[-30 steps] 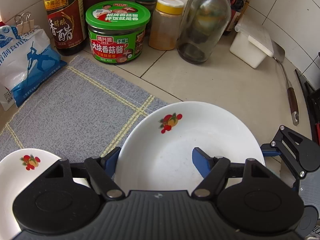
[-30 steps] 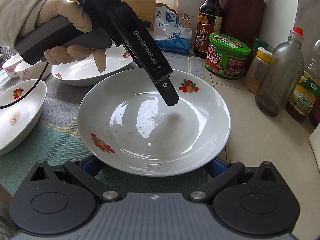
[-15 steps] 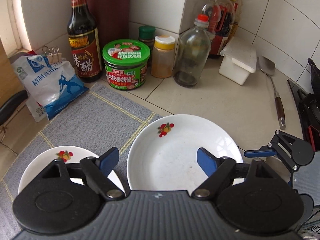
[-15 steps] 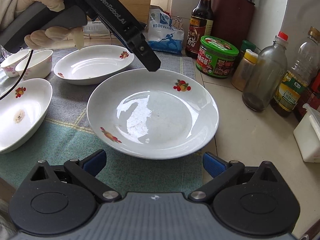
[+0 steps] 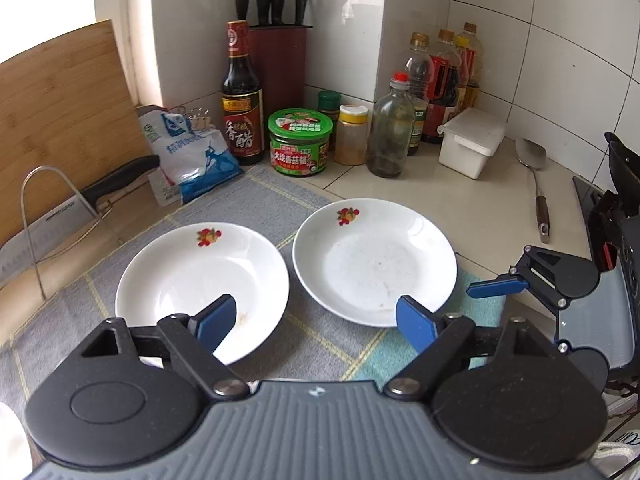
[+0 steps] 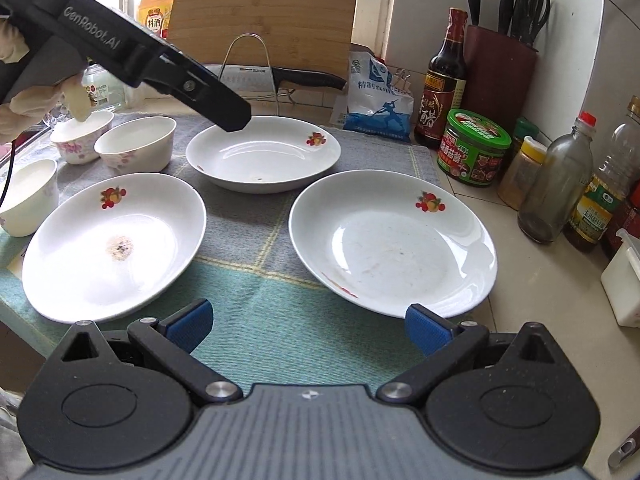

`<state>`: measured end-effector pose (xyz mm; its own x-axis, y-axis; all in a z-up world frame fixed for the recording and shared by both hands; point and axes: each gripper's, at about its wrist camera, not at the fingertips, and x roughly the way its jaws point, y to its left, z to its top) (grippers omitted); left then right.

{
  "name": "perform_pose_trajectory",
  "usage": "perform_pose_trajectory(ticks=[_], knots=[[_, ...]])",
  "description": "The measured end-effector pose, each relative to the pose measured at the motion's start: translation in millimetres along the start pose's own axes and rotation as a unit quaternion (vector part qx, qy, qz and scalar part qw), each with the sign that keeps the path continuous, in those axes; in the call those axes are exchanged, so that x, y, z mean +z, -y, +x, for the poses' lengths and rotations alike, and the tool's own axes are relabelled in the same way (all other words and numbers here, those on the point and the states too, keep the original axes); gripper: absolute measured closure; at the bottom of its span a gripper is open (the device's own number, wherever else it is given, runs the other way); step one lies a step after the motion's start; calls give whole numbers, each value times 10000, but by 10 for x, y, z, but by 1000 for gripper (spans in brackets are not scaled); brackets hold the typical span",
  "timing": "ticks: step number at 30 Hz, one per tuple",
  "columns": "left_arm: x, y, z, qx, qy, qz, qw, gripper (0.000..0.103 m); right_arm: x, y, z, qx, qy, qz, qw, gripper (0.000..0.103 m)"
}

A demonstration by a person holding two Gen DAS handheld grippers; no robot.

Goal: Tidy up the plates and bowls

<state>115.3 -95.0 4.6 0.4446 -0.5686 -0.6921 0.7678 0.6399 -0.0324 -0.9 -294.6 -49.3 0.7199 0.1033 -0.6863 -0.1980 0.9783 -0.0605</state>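
Three white plates with fruit prints lie on a grey-green mat (image 6: 256,240): a right plate (image 6: 394,242), a left plate (image 6: 114,246) and a far plate (image 6: 262,152). Three small white bowls (image 6: 134,144) stand at the far left. My right gripper (image 6: 308,328) is open and empty, just short of the right plate's near rim. My left gripper (image 5: 316,322) is open and empty, held above the mat between the far plate (image 5: 202,284) and the right plate (image 5: 374,266); its arm shows in the right wrist view (image 6: 132,52).
Sauce bottles (image 5: 242,92), a green jar (image 5: 300,142), a glass bottle (image 5: 390,128), a salt bag (image 5: 192,152) and a white box (image 5: 472,142) line the wall. A cleaver (image 5: 76,204) rests on a wire rack by a cutting board. A spatula (image 5: 536,184) lies at the right.
Both grippers have pulled back and up from the right plate, which now lies free on the mat. My left gripper rose higher and swung left, so the far plate came into view.
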Motion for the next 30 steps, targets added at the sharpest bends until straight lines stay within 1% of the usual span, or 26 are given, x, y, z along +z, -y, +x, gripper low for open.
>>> perform_pose_trajectory(ticks=[4, 9, 13, 15, 18, 23, 26, 30], knots=[[-298, 4, -238, 249, 60, -112, 9996, 16, 12, -182, -10, 51, -15, -54, 10000, 0], [-601, -52, -431, 334, -32, -482, 9983, 16, -4, -357, -47, 134, -32, -98, 9999, 0], [-797, -136, -553, 527, -95, -755, 9957, 16, -52, -470, -63, 275, -104, -195, 9994, 0], [-866, -182, -590, 559, -139, -888, 9944, 16, -88, -521, -62, 364, -156, -282, 9988, 0], [-938, -224, -641, 607, -166, -991, 9931, 16, -139, -617, -44, 464, -212, -453, 9977, 0], [-977, -239, -698, 669, -151, -1021, 9924, 16, -193, -777, 77, 608, -373, -700, 9950, 0], [-968, -245, -712, 720, -163, -1064, 9916, 16, -187, -862, 149, 710, -383, -842, 9932, 0], [-955, -255, -716, 777, -226, -1123, 9904, 16, -149, -942, 247, 956, -340, -993, 9899, 0]])
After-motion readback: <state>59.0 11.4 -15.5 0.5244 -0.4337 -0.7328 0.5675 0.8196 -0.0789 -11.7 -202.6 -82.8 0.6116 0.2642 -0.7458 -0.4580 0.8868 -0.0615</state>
